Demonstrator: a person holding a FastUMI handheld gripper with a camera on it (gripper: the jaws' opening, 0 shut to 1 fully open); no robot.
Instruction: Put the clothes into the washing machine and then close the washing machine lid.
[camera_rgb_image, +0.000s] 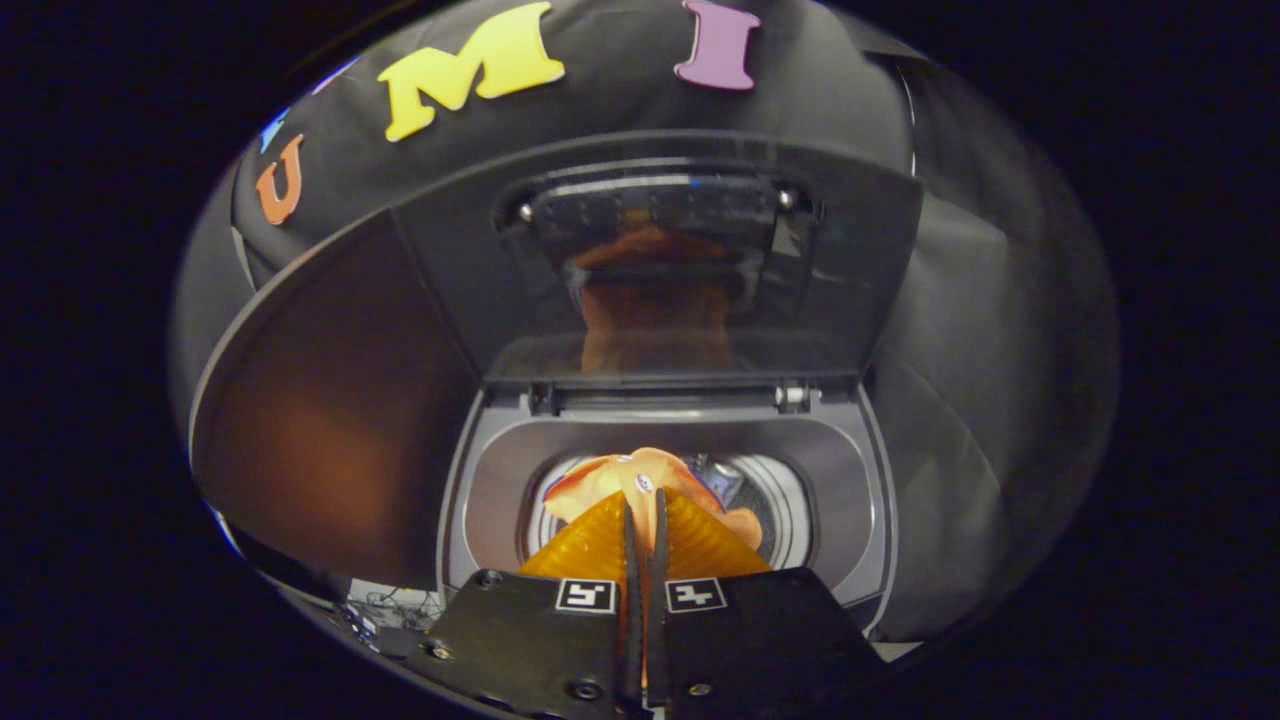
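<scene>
The gripper hangs over the open top of the washing machine, its jaws clenched on an orange garment that bunches at and just ahead of the fingertips. Only a thin slit shows between the fingers, with cloth pinched in it. The garment hangs above the drum, whose ribbed metal ring shows around it, so the cloth looks to be over the mouth but not yet lying at the bottom; how deep it reaches cannot be told.

Behind the drum the washing machine lid stands raised on its hinges, its dark glass throwing back an orange reflection of the cloth.

The step in hand seems to be the drop. To do it well, I would keep the garment centred over the drum rather than near the grey rim, lower it until the loose folds clear that rim, and only then part the jaws fully so nothing snags on a fingertip. Any flap left draped across the rim could stop the lid seating. After the release, lift straight up from the drum before reaching back to the lid's top edge.
</scene>
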